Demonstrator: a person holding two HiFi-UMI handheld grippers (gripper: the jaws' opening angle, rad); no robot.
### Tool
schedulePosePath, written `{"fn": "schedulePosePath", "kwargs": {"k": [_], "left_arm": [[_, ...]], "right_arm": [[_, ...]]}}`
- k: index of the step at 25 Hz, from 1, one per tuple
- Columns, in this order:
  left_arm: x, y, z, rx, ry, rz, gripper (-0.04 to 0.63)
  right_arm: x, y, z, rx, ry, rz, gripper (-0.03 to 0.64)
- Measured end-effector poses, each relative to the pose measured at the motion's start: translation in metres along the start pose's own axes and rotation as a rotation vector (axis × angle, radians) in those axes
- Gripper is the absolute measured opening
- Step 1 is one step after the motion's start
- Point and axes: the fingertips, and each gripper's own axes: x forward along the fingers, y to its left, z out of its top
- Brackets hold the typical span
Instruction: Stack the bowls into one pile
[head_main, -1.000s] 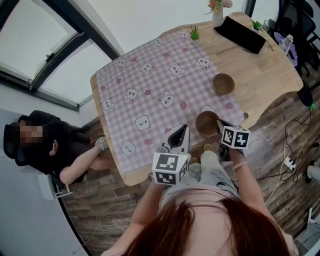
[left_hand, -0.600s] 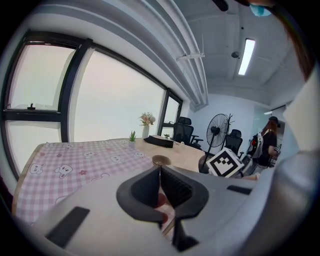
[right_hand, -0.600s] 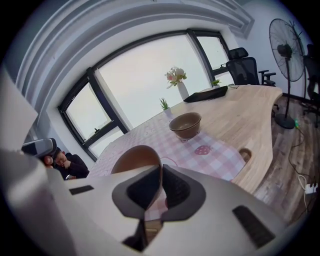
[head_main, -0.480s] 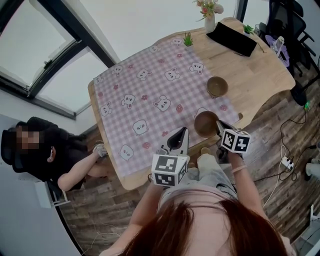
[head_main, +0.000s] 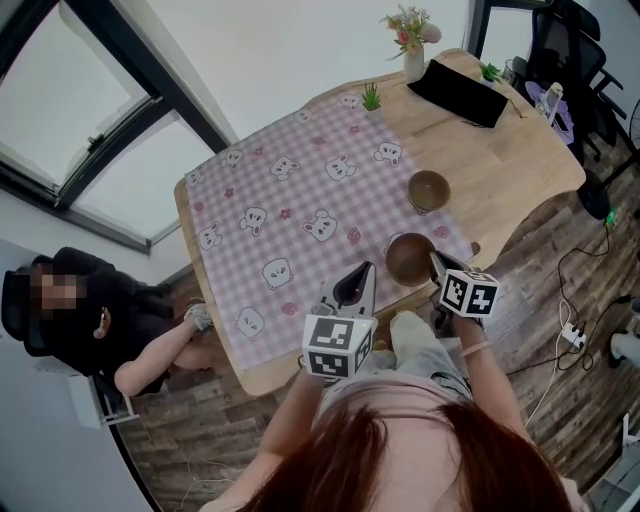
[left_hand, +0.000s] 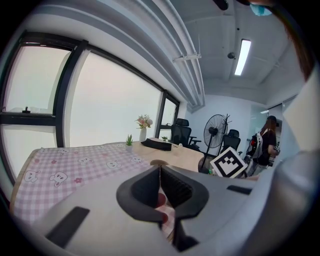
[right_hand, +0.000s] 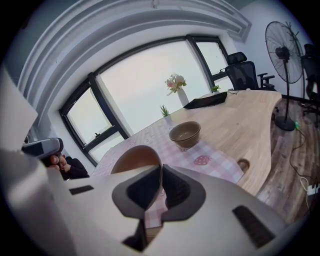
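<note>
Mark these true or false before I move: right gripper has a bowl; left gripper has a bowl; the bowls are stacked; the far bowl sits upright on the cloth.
1. The right gripper is clamped on the rim of the near bowl. True.
2. The left gripper holds a bowl. False: its jaws are together on nothing.
3. The two bowls are stacked. False: the far bowl stands apart from the near one.
4. The far bowl sits upright on the checkered cloth. True.

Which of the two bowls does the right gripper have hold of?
The nearer bowl: its rim is pinched between the jaws of the right gripper. The farther bowl stands apart, touched by neither gripper.
</note>
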Motion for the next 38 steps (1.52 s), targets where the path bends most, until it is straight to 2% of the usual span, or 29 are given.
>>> {"fn": "schedulePosePath", "kwargs": {"k": [11, 21, 38], "left_arm": [[0.041, 0.012, 0.017, -0.003, -0.006, -0.01, 0.012], [0.073, -0.004, 0.03, 0.0, 0.003, -0.01, 0.012], [0.121, 0.001, 0.05, 0.005, 0.008, 0.02, 0.012]], "right_arm": [[0.025, -0.011, 0.027, -0.034, 0.014, 0.011, 0.015], [0.028, -0.037, 0.051, -0.036, 0.018, 0.021, 0.017], [0.052, -0.069, 0.102, -0.027, -0.006, 0.039, 0.016]]}}
